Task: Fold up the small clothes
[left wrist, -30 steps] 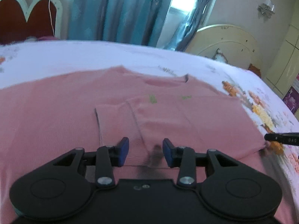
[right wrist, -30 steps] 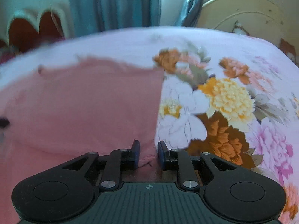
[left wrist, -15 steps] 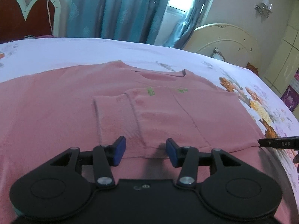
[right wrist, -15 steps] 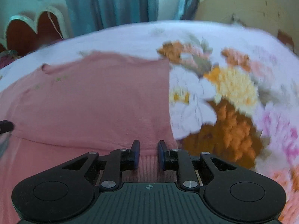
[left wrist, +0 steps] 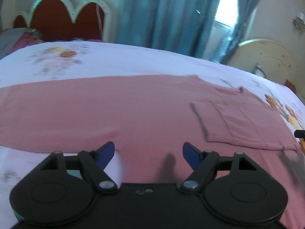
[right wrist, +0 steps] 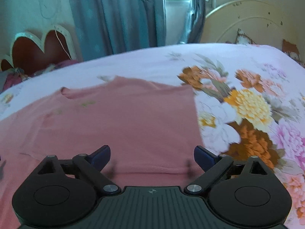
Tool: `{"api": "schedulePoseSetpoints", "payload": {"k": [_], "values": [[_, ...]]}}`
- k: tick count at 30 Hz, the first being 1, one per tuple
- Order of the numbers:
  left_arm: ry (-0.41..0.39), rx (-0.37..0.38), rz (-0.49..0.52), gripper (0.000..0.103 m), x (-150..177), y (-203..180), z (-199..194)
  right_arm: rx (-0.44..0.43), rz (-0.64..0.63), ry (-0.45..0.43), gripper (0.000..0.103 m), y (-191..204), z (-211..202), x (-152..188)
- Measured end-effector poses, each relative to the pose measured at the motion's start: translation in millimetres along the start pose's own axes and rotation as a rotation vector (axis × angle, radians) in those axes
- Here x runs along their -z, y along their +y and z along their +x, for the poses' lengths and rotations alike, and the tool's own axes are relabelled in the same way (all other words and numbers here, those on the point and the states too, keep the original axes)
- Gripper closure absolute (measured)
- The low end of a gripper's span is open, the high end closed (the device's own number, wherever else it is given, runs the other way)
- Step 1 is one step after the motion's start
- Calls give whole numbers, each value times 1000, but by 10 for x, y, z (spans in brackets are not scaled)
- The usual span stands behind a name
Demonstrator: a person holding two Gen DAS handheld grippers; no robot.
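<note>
My left gripper (left wrist: 148, 153) hangs over the near hem of the pink garment (left wrist: 118, 106), its blue-padded jaws opening with nothing clasped between them; only flat cloth and a strip of sheet lie beneath. The garment, a fine ribbed knit, lies spread on the floral bedsheet (left wrist: 91, 61), one part folded over into a rectangular panel (left wrist: 246, 126) towards the right. Bare sheet lies beyond its far edge, up to the scalloped headboard (left wrist: 57, 17) and teal curtains (left wrist: 171, 13). My right gripper (right wrist: 152, 155) is likewise released, jaws opening wide above the folded edge, gripping nothing. From this side the garment's (right wrist: 122, 118) right edge runs straight, with open sheet (right wrist: 247, 103), printed in large orange, yellow and pink blooms, to its right. A cream rounded bed end (right wrist: 253, 21) stands behind. Motion blur softens both views; a small greenish mark near the neckline cannot be read, and the garment's left reach is cut off.
</note>
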State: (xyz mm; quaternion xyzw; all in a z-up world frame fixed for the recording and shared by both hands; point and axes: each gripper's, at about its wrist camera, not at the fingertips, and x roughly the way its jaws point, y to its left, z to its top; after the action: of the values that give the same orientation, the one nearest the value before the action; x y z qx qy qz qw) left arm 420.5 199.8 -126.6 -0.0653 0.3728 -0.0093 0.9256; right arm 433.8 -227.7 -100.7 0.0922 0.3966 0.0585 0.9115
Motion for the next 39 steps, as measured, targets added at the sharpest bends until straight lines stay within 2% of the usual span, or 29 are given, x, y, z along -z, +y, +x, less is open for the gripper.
{"api": "schedulePoseSetpoints", "payload": {"k": [7,9,12,13,16,19,22,27,30,31,32,33,35,36,39], "values": [[-23,-84,-44,25,2,390,-173,-44,-27,-12,9,413,112,-114],[-32,-124,-51,25,23,559,-233,-52,-40,-10,9,516,142,-124],[-53,-193,-118,27,38,939,-328,-57,-58,-4,9,619,190,-132],[-60,-221,-164,30,39,1110,-359,-57,-64,-1,9,645,205,-129],[-96,-276,-388,37,74,1765,-471,-53,-73,7,9,689,255,-126],[-169,-257,-601,49,140,2317,-584,-47,-73,15,9,695,294,-115],[-248,-220,-786,50,209,2698,-636,-38,-75,21,9,696,315,-113],[-333,-184,-927,63,271,2997,-569,-25,-73,18,9,669,303,-132],[-350,-178,-976,72,235,3125,-490,-12,-65,10,9,622,270,-144],[-352,-178,-986,79,230,3185,-479,-8,-60,9,9,598,265,-148],[-338,-186,-987,91,213,3222,-460,-2,-57,9,9,576,263,-150],[-327,-206,-967,91,195,3219,-468,5,-51,9,9,545,262,-148],[-357,-289,-837,91,46,3057,-542,10,-36,11,9,488,258,-147],[-362,-301,-791,91,-3,2998,-550,11,-29,10,9,459,254,-146],[-290,-298,-748,91,-99,2864,-422,20,-17,10,9,385,278,-144]]}}
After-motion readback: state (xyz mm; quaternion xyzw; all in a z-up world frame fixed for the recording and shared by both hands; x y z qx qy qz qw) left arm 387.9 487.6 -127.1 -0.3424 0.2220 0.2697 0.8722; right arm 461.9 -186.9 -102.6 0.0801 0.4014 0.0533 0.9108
